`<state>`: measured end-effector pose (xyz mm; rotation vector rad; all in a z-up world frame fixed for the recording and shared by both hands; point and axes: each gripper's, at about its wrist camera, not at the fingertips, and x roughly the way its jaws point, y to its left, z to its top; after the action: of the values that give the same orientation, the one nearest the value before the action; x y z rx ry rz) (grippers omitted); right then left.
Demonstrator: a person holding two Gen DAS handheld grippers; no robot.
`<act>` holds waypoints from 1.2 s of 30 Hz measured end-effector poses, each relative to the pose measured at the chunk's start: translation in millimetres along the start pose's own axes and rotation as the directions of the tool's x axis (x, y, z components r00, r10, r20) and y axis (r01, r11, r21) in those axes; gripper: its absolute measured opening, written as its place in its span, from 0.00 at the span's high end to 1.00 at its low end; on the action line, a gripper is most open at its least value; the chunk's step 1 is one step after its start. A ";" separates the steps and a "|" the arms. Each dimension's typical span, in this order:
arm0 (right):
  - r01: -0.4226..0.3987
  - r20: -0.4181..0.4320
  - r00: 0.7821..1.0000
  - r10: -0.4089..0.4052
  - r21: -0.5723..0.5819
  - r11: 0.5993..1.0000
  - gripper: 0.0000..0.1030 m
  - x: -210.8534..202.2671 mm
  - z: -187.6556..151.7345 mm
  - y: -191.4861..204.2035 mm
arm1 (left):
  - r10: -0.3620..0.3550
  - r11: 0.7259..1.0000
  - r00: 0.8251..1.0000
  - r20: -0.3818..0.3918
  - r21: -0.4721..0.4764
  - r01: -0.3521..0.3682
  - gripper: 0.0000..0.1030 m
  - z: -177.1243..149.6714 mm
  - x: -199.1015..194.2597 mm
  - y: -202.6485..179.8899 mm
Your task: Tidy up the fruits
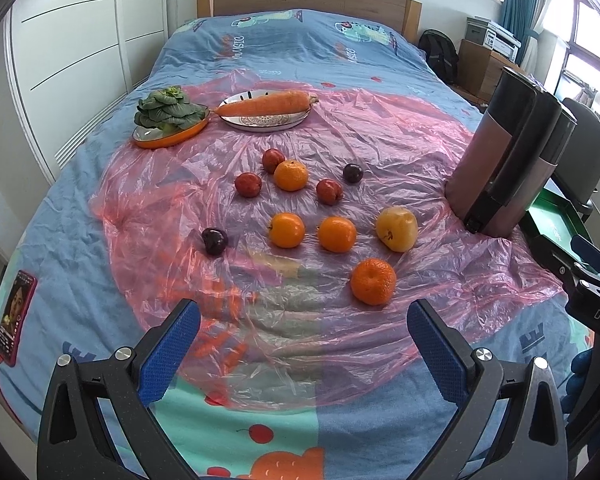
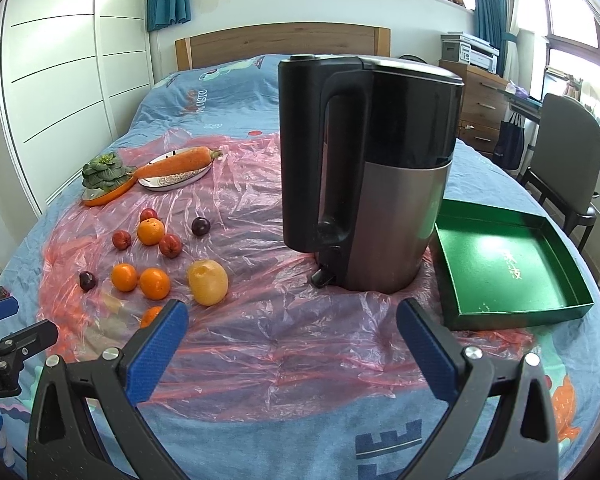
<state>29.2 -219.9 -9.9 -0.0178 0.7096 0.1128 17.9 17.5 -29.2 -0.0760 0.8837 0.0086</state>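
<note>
Fruits loose on plastic sheet; green tray empty; carrot on plate; left gripper and right gripper spread wide, holding nothing.

light: bright daylight from right-hand windows | shadows: soft | focus: sharp | edges: fisheye bending, dark vignette corners

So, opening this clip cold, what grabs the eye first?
The tall black and steel kettle standing on the pink plastic sheet over the bed, beside an empty green tray. Left of it lie scattered oranges and plums, with a big carrot across a plate behind.
</note>
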 end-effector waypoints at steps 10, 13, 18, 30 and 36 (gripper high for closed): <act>-0.024 -0.019 1.000 0.025 0.010 1.000 0.00 9.4 -6.5 0.3 | 0.013 0.999 1.000 -0.009 -0.034 -0.013 0.01 -2.4 11.7 15.0; -0.028 -0.023 0.999 0.028 0.013 1.000 0.00 11.8 -8.4 -0.3 | 0.016 0.999 1.000 -0.010 -0.039 -0.016 0.01 -2.2 14.2 16.6; -0.026 -0.032 0.999 0.027 0.021 0.999 0.00 14.4 -10.6 -3.7 | 0.015 0.999 1.000 -0.012 -0.032 -0.015 0.01 -2.4 16.7 13.8; -0.095 -0.060 0.994 0.095 0.003 0.995 0.00 21.9 -12.6 12.8 | 0.023 0.999 1.000 -0.020 -0.027 -0.024 0.01 -3.3 22.7 15.9; -0.174 -0.097 0.981 0.169 -0.048 0.984 0.00 34.0 -15.4 43.0 | 0.053 0.997 0.998 -0.021 -0.058 -0.054 0.02 -2.5 27.7 43.9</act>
<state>40.1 -174.6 -42.8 -0.0155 0.8001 0.2987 31.8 60.4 -55.0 -0.1067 0.9052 0.0840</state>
